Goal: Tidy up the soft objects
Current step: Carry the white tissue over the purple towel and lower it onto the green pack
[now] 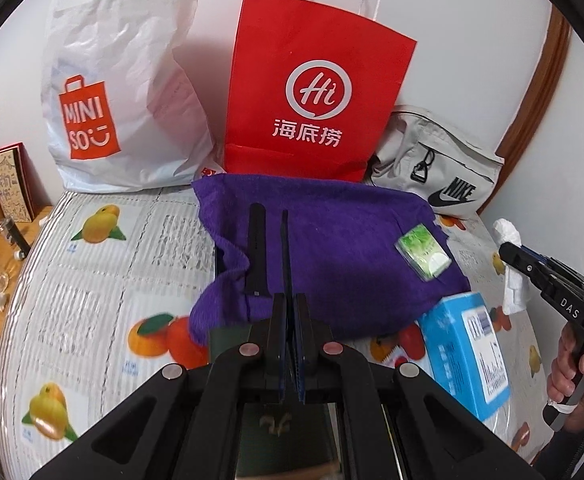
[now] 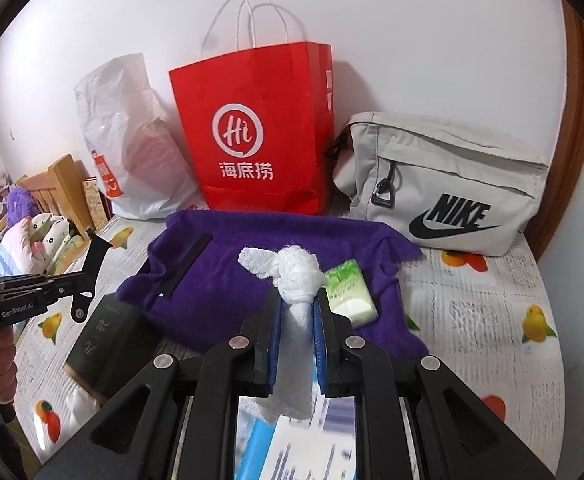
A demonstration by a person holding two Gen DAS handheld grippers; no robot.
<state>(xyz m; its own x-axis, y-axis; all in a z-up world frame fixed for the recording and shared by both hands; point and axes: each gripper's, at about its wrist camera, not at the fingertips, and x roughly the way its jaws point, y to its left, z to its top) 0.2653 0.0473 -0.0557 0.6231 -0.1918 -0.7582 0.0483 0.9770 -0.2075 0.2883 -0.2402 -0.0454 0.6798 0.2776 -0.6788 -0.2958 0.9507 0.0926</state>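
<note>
A purple towel [image 1: 331,248] [image 2: 276,248] lies spread on the fruit-print table cover [image 1: 92,280]. On it rest a black strap [image 1: 256,252] [image 2: 184,268] and a green tissue pack [image 1: 423,256] [image 2: 349,296]. My left gripper [image 1: 290,300] is shut on a second thin black strap [image 1: 286,248], which sticks out over the towel; from the right wrist view it [image 2: 88,284] hovers at the towel's left edge. My right gripper [image 2: 296,300] is shut on a knotted white tissue wad [image 2: 295,272] above the towel's near edge. In the left wrist view it [image 1: 509,256] stands right of the towel.
Against the wall stand a white Miniso plastic bag [image 1: 124,100], a red paper bag [image 1: 315,92] [image 2: 260,140] and a grey Nike pouch [image 2: 443,188]. A blue box [image 1: 467,352] and a dark green box [image 2: 104,344] lie near the front. A wooden bed frame [image 2: 56,192] is at far left.
</note>
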